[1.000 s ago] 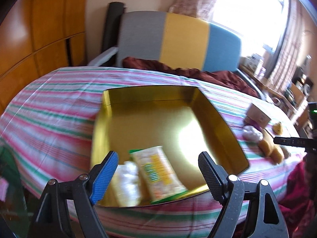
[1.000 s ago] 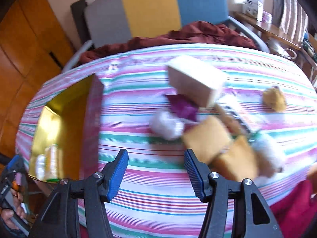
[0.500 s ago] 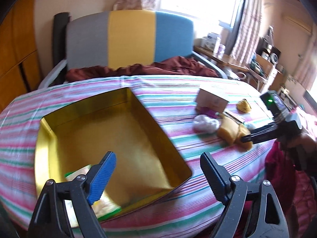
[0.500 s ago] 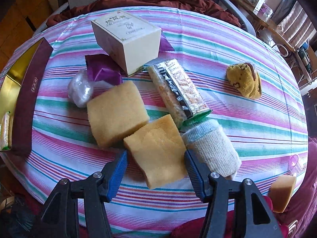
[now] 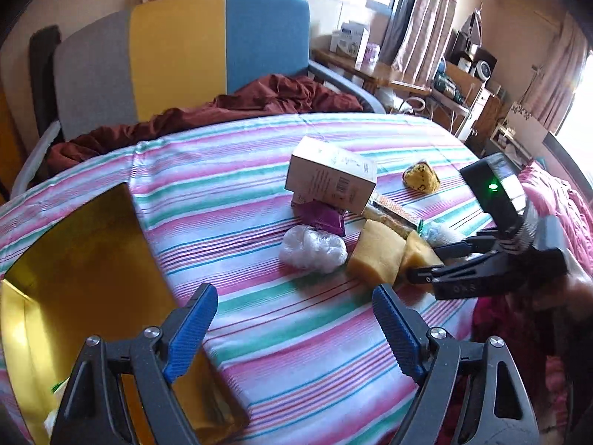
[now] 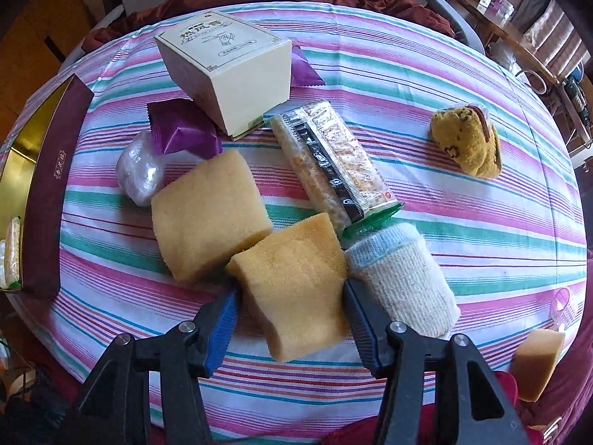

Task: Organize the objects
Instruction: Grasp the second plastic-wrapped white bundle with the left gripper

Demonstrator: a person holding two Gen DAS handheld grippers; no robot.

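My right gripper [image 6: 291, 289] points down over the near yellow sponge [image 6: 292, 259]. Its jaws are closing, one pad at each side of the sponge, which does not look squeezed. A second sponge [image 6: 207, 215], a snack bar packet [image 6: 333, 163], a rolled white sock [image 6: 404, 282], a purple packet [image 6: 181, 133], a clear wrapped lump [image 6: 137, 178] and a cream box [image 6: 229, 70] crowd around it. My left gripper [image 5: 292, 296] hovers over bare striped cloth beside the gold tin [image 5: 74, 259], its jaws closing slightly on nothing. From there I see the right gripper [image 5: 426, 263] at the sponge [image 5: 418, 252].
A yellow spotted sock [image 6: 467, 144] lies apart at the right. Another sponge [image 6: 537, 363] sits off the table's near right edge. Packets [image 6: 13, 252] lie in the tin. A maroon blanket [image 5: 259, 100] and a grey, yellow and blue chair back [image 5: 178, 48] stand behind the table.
The left wrist view has swung right, from above the tin to the pile of objects. My right gripper came down over the near sponge and its jaws narrowed a little.
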